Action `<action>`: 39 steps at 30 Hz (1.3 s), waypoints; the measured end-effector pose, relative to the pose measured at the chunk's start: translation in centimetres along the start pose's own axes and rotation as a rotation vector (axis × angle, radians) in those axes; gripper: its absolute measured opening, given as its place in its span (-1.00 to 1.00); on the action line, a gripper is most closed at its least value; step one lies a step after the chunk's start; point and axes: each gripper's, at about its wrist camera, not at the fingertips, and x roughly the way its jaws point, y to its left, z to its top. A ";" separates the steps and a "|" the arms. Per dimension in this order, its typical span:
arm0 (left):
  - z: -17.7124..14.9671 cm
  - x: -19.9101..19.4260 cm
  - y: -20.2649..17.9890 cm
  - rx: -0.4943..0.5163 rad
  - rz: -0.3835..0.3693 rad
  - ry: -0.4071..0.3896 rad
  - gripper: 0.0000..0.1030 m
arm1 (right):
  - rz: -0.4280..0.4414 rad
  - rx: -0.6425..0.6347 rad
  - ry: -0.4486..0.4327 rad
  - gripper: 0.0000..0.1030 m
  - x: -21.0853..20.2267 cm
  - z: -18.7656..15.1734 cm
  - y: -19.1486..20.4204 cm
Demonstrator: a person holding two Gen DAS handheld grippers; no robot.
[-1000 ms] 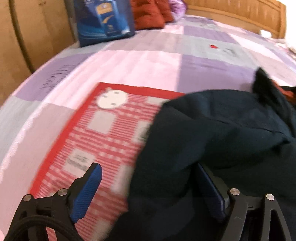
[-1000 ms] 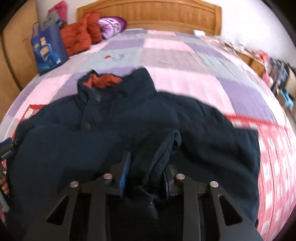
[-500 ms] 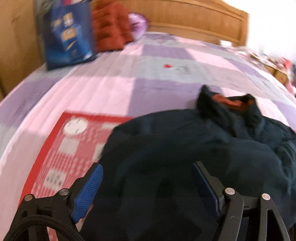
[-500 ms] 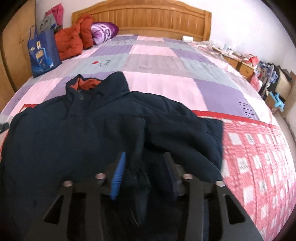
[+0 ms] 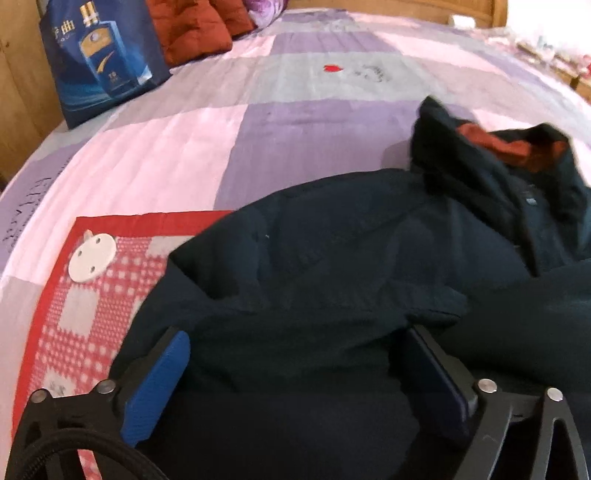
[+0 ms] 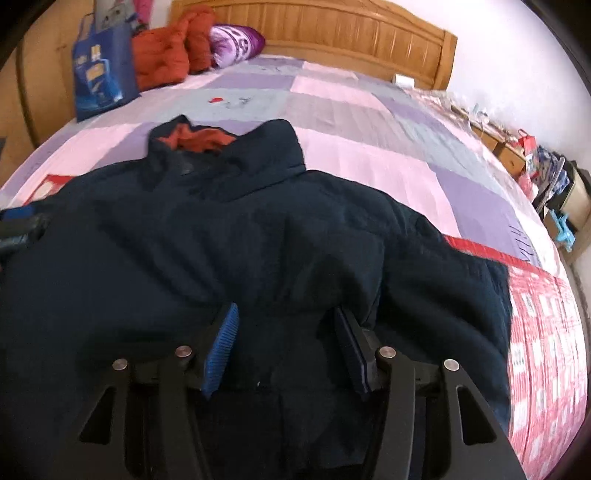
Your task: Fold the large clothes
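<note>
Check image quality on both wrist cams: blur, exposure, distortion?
Left wrist: slight motion blur on the dark jacket, top right corner blown out, gift bag sharp. Right wrist: strong fisheye curve with black corners, headboard bowed, jacket folds nearly lost in shadow.

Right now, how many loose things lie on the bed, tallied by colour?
Dark navy: 1, the padded jacket
Blue: 1, the printed paper gift bag
Rust-orange: 1, the quilted bundle
Purple: 1, the patterned pillow
Red-and-white: 1, the checked cloth
White: 1, the round plastic disc
Total: 6
</note>
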 end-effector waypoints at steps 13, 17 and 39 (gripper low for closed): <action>-6.6 -10.1 -3.3 0.101 -0.128 -0.181 0.80 | -0.034 -0.012 -0.205 0.14 -10.3 -6.8 0.4; -7.6 -8.6 -5.3 0.121 -0.121 -0.161 0.81 | 0.043 -0.050 -0.198 0.14 -9.5 -6.3 4.6; -1.1 -4.4 -4.0 0.041 -0.028 -0.044 1.00 | 0.032 -0.137 -0.145 0.65 -4.9 2.9 7.9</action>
